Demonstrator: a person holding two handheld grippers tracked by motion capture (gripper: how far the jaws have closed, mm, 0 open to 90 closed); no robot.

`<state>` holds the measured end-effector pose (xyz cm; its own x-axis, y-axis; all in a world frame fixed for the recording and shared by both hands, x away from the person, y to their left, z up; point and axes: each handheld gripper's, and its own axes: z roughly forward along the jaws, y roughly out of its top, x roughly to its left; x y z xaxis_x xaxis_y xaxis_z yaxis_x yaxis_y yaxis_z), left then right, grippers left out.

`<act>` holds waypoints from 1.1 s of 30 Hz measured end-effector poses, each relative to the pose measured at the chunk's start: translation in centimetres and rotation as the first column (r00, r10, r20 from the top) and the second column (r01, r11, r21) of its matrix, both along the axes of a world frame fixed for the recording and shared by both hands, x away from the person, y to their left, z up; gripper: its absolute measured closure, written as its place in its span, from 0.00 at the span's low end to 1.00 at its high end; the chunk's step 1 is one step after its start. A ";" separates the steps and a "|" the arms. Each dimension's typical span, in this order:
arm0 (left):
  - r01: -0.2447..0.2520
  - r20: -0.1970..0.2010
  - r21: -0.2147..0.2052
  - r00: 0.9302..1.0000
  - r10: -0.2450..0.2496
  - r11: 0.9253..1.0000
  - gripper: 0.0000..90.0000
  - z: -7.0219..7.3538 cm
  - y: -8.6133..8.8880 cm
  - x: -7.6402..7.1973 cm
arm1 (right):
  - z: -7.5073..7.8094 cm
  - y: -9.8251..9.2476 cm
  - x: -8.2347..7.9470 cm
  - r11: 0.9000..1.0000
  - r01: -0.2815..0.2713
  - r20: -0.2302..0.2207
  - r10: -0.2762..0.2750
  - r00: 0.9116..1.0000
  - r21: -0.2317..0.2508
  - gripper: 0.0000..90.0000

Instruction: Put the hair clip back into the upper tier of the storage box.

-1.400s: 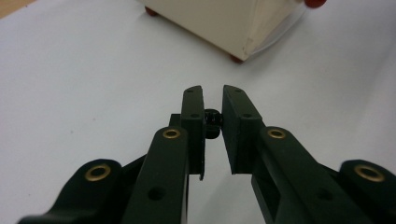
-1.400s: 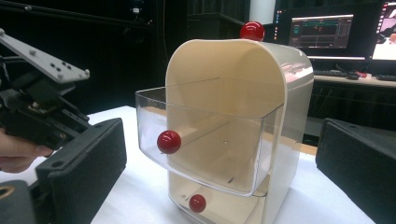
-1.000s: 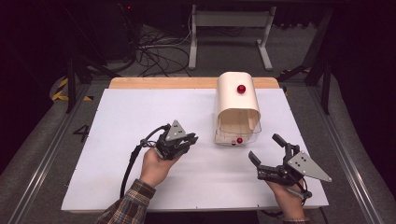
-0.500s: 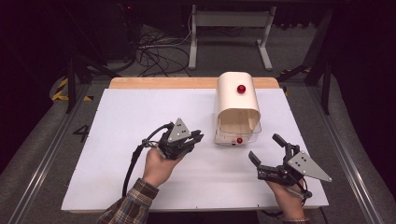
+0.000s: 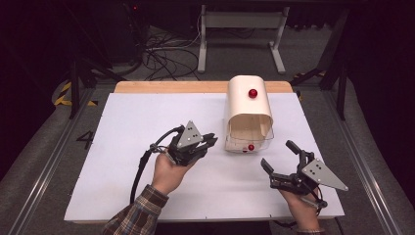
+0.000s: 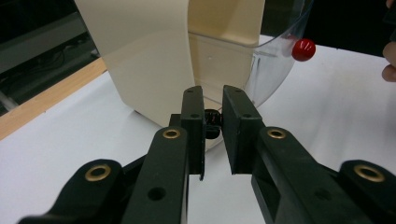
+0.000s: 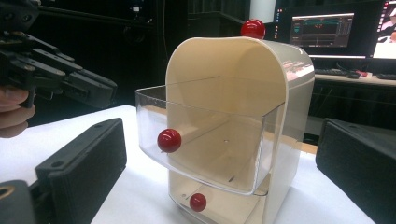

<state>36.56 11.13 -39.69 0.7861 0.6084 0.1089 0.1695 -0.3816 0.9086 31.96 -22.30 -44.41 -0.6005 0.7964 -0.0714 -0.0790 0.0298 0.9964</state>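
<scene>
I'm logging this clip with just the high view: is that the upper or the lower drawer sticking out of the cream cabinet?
Observer: The upper one. In the right gripper view the upper clear drawer stands pulled out of the cream cabinet, with a red knob on its front.
Operator: And the one beneath it?
Observer: The lower drawer sits further in, and a second red knob shows on it.
Operator: Does the left gripper hold anything?
Observer: No. In the left gripper view its fingers are nearly together with nothing held, aimed at the cabinet's corner.
</scene>
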 end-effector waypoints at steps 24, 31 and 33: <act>0.025 0.031 -0.042 0.999 -0.023 0.999 0.89 1.7 -0.8 0.2 | 0.1 -0.1 -0.1 1.000 0.003 0.005 -0.003 1.000 0.003 0.03; 0.026 0.036 -0.061 0.999 -0.024 0.998 0.89 2.0 -1.1 0.2 | 0.1 -0.1 -0.1 1.000 0.007 0.001 -0.007 1.000 0.004 0.03; 0.026 0.036 -0.071 0.999 -0.023 0.997 0.89 2.1 -1.2 0.2 | 0.1 -0.1 -0.1 1.000 0.006 0.001 -0.006 1.000 0.004 0.03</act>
<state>36.77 9.94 -37.63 0.7972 0.5964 0.0936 0.1284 -0.3191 0.9390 31.91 -22.38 -44.35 -0.5957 0.8003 -0.0690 -0.0796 0.0267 0.9965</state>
